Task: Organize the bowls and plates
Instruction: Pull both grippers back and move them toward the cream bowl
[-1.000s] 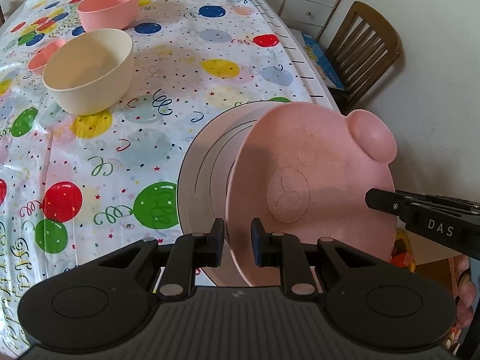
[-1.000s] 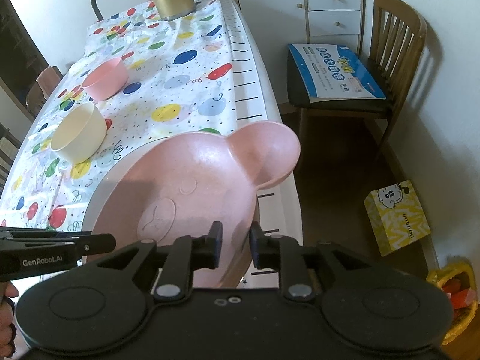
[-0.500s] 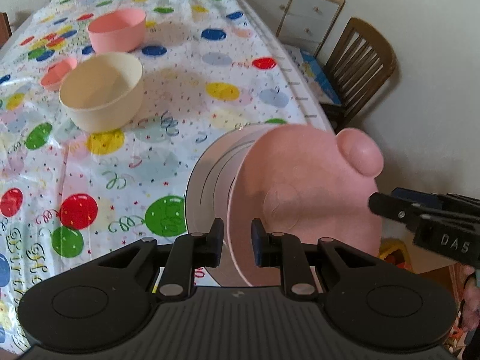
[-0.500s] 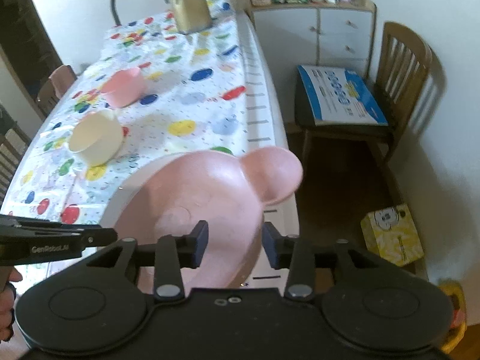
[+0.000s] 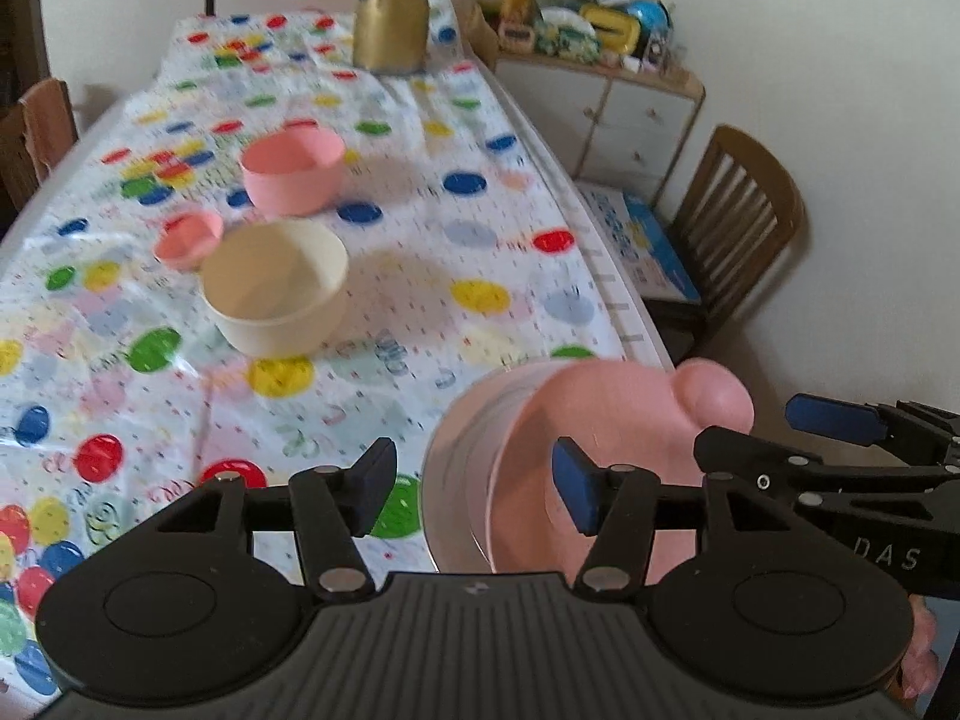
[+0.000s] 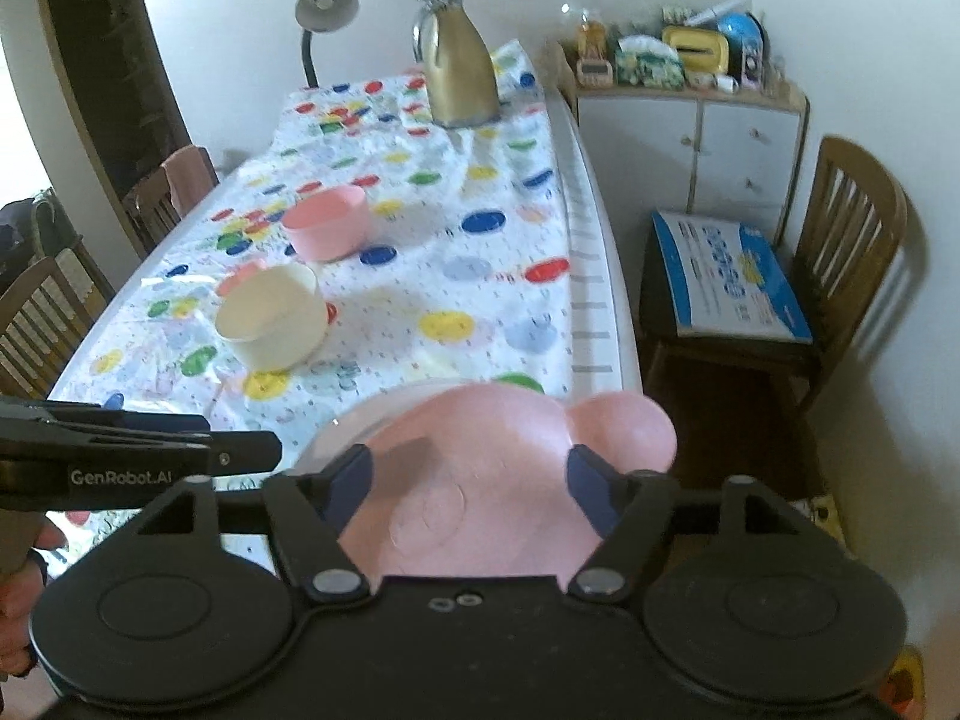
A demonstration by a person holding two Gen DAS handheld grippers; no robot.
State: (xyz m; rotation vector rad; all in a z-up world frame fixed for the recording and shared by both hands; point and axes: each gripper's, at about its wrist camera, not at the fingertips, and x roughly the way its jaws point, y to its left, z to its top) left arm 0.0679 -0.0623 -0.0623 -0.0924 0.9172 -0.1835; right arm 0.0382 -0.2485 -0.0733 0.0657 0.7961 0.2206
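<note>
A pink bear-shaped plate (image 5: 630, 420) (image 6: 498, 438) lies on top of a grey plate (image 5: 462, 456) (image 6: 342, 426) at the table's near right edge. My left gripper (image 5: 474, 492) (image 6: 234, 438) hovers above the stack's left side. Its jaws are opening and the pads touch nothing. Over the near rim hangs my right gripper (image 6: 471, 477) (image 5: 780, 432), its jaws also opening, with the plate showing below the gap and free of the pads. Farther back stand a cream bowl (image 5: 276, 288) (image 6: 270, 318), a pink bowl (image 5: 294, 168) (image 6: 327, 222) and a small pink bowl (image 5: 189, 237) (image 6: 240, 279).
A gold jug (image 6: 459, 60) and a desk lamp (image 6: 324, 6) stand at the table's far end. To the right of the table are a wooden chair (image 6: 852, 252) holding a blue box (image 6: 726, 276) and a white cabinet (image 6: 690, 132). More chairs line the left side.
Both grippers were shut on the pink plate's rim. They have let go, spread their jaws and risen back from it. The plate stays on the grey plate.
</note>
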